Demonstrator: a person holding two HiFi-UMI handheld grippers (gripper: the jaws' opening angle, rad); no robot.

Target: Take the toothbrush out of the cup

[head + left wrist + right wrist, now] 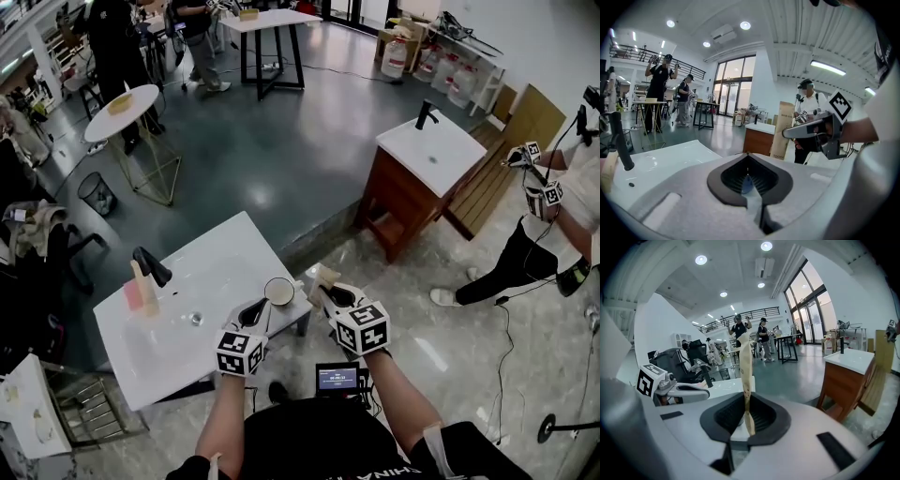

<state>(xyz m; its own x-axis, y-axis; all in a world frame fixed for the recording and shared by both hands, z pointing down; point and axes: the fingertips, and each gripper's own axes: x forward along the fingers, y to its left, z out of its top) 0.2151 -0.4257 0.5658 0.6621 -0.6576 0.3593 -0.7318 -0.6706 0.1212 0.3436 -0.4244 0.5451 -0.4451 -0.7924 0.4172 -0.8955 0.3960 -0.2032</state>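
A white cup (pixel 279 292) stands at the near right corner of the white sink counter (pixel 220 253). My left gripper (pixel 262 305) reaches its near left rim, jaws closed, and a pale bluish sliver of that rim (pixel 746 183) shows between them. My right gripper (pixel 328 292) hovers just right of the cup, off the counter's edge, shut on a cream toothbrush (pixel 318 277). In the right gripper view the toothbrush (pixel 746 366) stands upright out of the closed jaws. The toothbrush is clear of the cup.
A black faucet (pixel 151 265) and small pink and cream bottles (pixel 139 289) stand at the basin's far left. A second vanity (pixel 427 155) is across the floor. A person (pixel 539 234) with grippers stands at right. A small screen (pixel 336 378) hangs at my waist.
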